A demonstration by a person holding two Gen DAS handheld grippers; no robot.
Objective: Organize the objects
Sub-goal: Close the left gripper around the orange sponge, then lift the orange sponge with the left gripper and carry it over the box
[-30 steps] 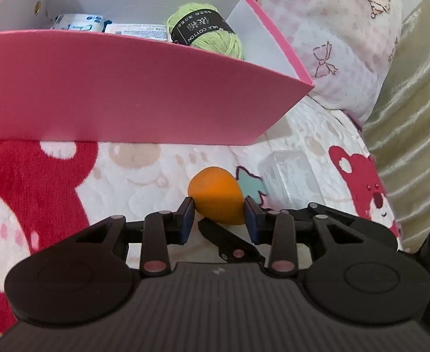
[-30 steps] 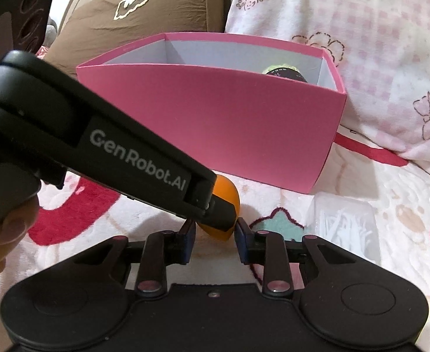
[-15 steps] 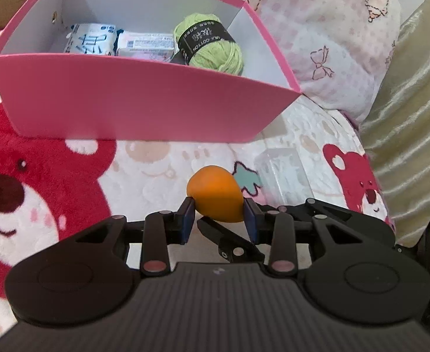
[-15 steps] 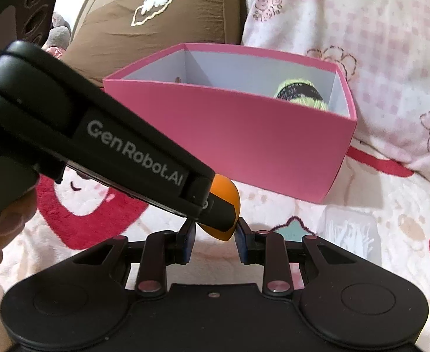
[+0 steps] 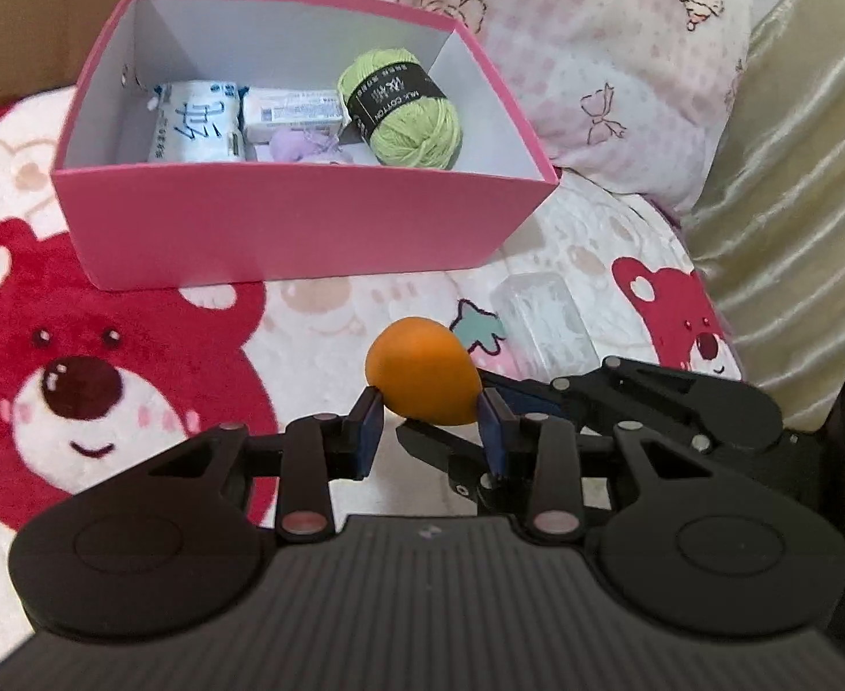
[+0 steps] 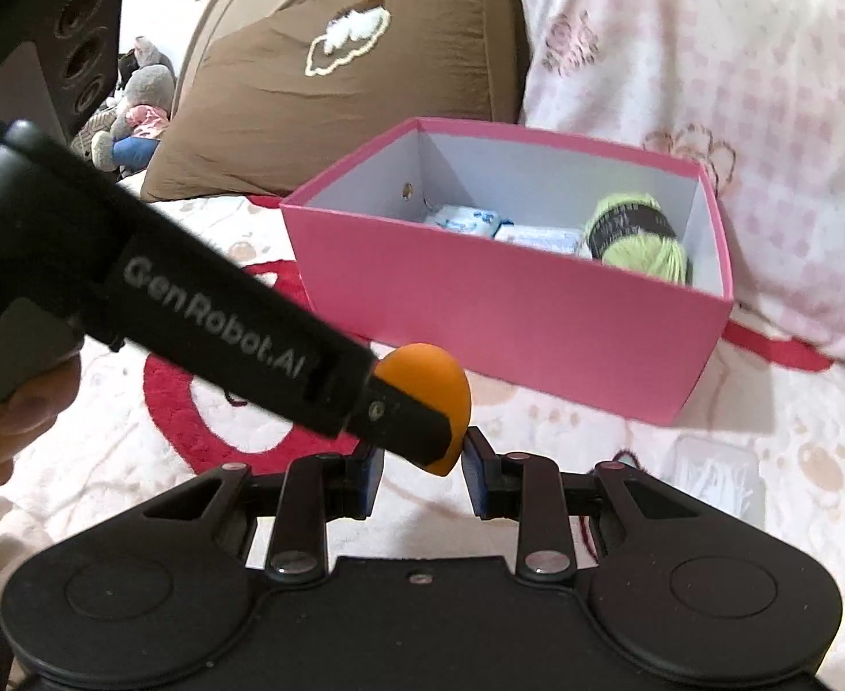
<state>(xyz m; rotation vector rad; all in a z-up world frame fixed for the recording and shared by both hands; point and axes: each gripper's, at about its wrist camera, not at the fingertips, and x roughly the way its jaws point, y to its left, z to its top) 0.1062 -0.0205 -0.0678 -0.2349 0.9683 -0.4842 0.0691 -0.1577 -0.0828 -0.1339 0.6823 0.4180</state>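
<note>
Between the left gripper's [image 5: 429,423] pads, an orange egg-shaped sponge [image 5: 419,378] was pinched at its wide belly, off the blanket [image 5: 330,316]; the right gripper [image 6: 422,475] was closed on its narrow tip. It was judged light, soft, squashy. Open room was seen inside the pink box [image 5: 307,230] near the yarn [image 5: 402,109], rim to be cleared.

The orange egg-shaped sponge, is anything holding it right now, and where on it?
Yes. The left hand-held gripper clamps the orange sponge across its wide lower sides; the right hand-held gripper pinches its narrow tip.
</note>
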